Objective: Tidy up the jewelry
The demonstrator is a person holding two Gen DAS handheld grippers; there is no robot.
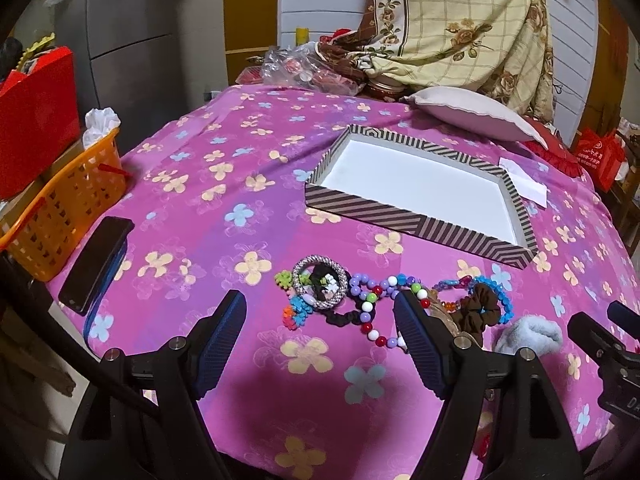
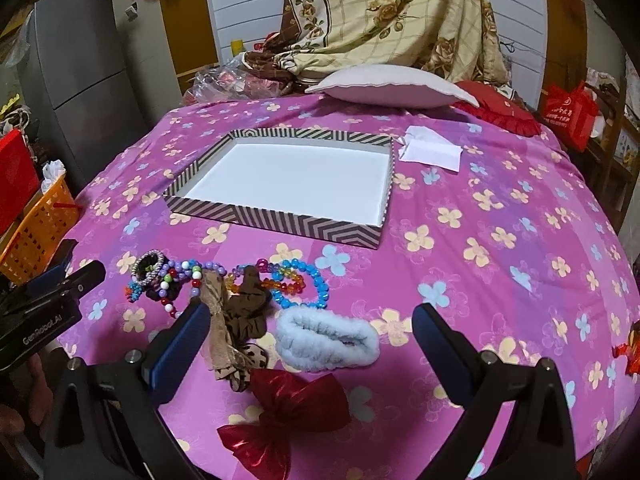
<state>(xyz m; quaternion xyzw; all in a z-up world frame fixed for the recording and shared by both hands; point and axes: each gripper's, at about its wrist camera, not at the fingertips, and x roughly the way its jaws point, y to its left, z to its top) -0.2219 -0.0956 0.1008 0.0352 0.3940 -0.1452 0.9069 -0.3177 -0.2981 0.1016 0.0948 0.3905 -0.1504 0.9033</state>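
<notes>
A pile of jewelry lies on the pink flowered cloth near the front edge: a rhinestone ring (image 1: 319,283) (image 2: 148,266), a multicoloured bead string (image 1: 370,300) (image 2: 185,276), a blue bead bracelet (image 2: 310,284) (image 1: 494,290), a brown scrunchie (image 2: 245,308) (image 1: 480,309), a fluffy pale blue band (image 2: 327,345) (image 1: 528,335) and a red bow (image 2: 288,412). Behind them sits a striped tray (image 1: 416,218) (image 2: 280,222) with a bare white floor. My left gripper (image 1: 320,308) hangs open just before the rhinestone ring. My right gripper (image 2: 312,324) stands open around the fluffy band.
An orange basket (image 1: 60,208) and a dark phone (image 1: 96,264) sit at the table's left edge. A pillow (image 2: 384,84), a plastic bag (image 1: 296,66), folded white paper (image 2: 430,152) and a floral blanket (image 2: 400,12) lie behind the tray. A red bag (image 2: 570,114) stands at the right.
</notes>
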